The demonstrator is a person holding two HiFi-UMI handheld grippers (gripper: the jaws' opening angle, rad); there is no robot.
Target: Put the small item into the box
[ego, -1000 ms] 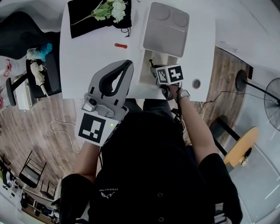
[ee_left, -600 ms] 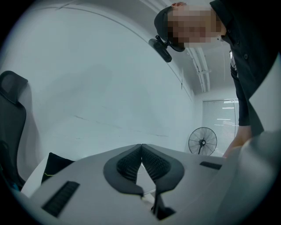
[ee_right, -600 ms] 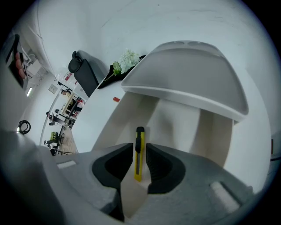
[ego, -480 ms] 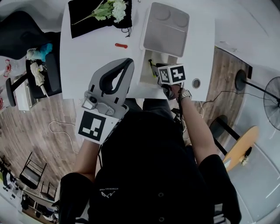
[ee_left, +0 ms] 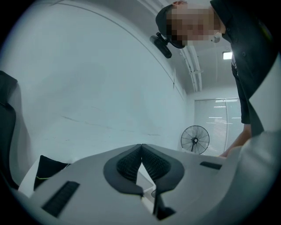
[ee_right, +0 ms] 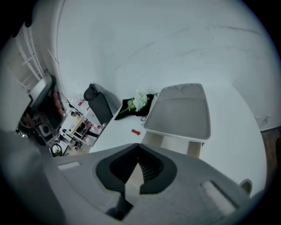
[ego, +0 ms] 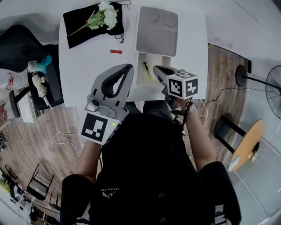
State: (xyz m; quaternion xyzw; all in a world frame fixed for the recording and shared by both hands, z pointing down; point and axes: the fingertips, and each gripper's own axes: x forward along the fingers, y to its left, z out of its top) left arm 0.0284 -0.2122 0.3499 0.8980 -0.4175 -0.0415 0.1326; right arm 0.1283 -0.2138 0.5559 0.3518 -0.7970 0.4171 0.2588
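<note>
The open box (ego: 141, 80) stands on the white table (ego: 83, 66), its grey lid (ego: 156, 30) tipped back. A small dark item (ego: 146, 70) with a green end lies inside the box. A small red item (ego: 116, 51) lies on the table left of the lid. My right gripper (ego: 156, 69) hovers at the box's right rim, shut and empty. My left gripper (ego: 128, 67) is raised left of the box, also shut and empty. In the right gripper view the lid (ee_right: 178, 112) and the red item (ee_right: 136, 131) lie beyond my shut right gripper (ee_right: 138, 146).
A black cloth (ego: 79, 24) with white flowers (ego: 105, 13) lies at the table's far left corner. A dark chair (ego: 48, 74) with clutter stands left of the table. A round grommet sits near the right gripper. A floor fan (ee_left: 195, 139) shows in the left gripper view.
My right gripper has drawn back out of the box toward its right rim. The dark item now lies free inside the box. The left gripper has barely moved.
</note>
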